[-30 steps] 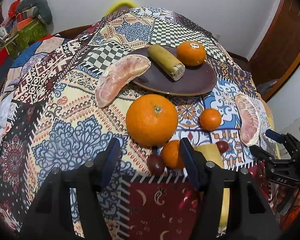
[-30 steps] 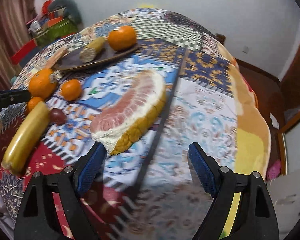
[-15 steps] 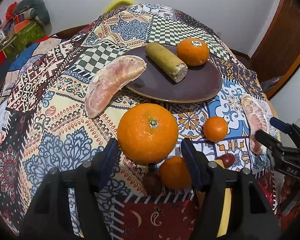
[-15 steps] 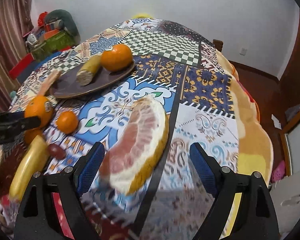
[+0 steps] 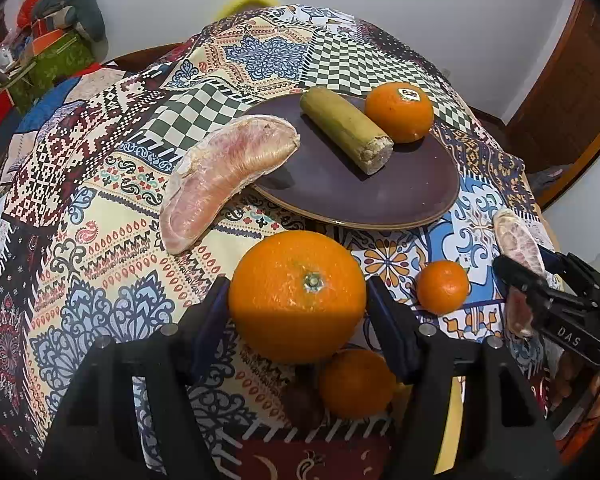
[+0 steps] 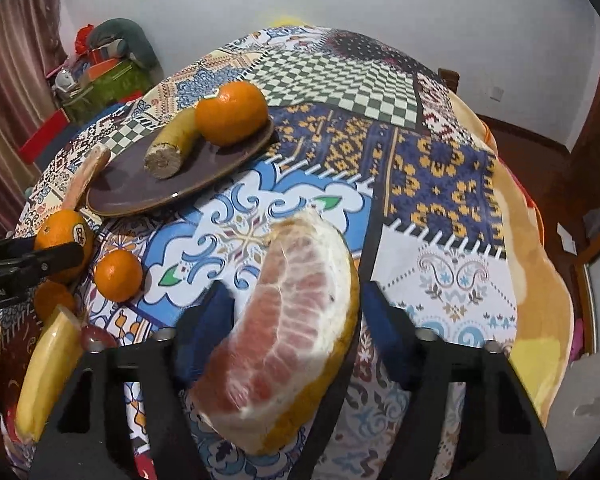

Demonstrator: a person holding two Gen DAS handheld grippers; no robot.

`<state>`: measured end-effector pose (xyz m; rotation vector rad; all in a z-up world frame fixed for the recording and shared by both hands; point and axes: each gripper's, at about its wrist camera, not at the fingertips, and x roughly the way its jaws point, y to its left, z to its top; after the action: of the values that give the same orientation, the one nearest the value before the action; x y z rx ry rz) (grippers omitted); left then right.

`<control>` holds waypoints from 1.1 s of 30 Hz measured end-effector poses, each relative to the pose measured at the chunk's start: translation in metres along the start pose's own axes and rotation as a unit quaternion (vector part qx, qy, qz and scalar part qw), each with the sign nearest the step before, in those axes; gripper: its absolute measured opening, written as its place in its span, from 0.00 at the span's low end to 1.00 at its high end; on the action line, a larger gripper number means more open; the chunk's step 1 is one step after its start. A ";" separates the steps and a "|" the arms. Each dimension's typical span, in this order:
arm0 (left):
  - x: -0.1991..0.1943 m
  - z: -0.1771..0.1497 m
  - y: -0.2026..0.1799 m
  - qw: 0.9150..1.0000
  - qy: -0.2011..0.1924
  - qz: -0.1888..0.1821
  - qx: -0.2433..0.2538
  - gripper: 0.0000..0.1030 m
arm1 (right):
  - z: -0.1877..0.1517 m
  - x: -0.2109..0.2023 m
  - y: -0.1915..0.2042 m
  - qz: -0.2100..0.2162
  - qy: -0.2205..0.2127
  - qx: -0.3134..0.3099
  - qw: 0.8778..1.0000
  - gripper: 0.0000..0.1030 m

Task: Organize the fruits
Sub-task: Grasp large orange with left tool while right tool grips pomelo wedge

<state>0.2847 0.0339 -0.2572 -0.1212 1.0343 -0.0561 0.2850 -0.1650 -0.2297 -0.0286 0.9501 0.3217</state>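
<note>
Left wrist view: over the past second the left gripper (image 5: pixel 298 304) has moved forward until the large orange (image 5: pixel 297 295) fills the gap between its blue pads; a second ago the fruit sat well ahead of the fingertips. That reads as a grasp being set up, the first step toward carrying the orange to the brown plate (image 5: pixel 380 196) at 12 o'clock. The jaws stand spread, each pad just beside the orange's flank; whether they already touch it I cannot tell. On the plate lie a cut banana piece (image 5: pixel 346 130) and a stickered orange (image 5: pixel 399 112). A peeled pomelo segment (image 5: pixel 224 178) leans on the plate's rim at 10 o'clock. A small tangerine (image 5: pixel 442 287) sits at 3 o'clock, and another tangerine (image 5: pixel 356 384) sits at 6 o'clock, under the gripper.

Right wrist view: the right gripper (image 6: pixel 296 320) has likewise closed in on the pomelo wedge (image 6: pixel 292 340), which earlier lay ahead of the fingers and now sits between them, rind toward the right finger. The fingers are spread, not clamped; a gap shows on the left side. The plate (image 6: pixel 140 196) lies at 10 o'clock, well apart. A whole banana (image 6: pixel 48 368) rests at 8 o'clock.
</note>
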 end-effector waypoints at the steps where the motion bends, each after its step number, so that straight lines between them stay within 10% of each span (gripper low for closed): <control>1: 0.001 0.000 0.000 1.000 0.000 0.001 0.000 0.64 | 0.001 0.000 0.000 -0.003 -0.002 0.000 1.000 0.49; 33: -0.054 0.022 -0.003 0.995 -0.094 -0.012 0.015 0.63 | 0.048 -0.035 0.018 0.043 -0.100 -0.009 0.994 0.45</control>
<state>0.2761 0.0377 -0.1996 -0.1094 0.8437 -0.0801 0.2996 -0.1484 -0.1715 0.0273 0.7500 0.4049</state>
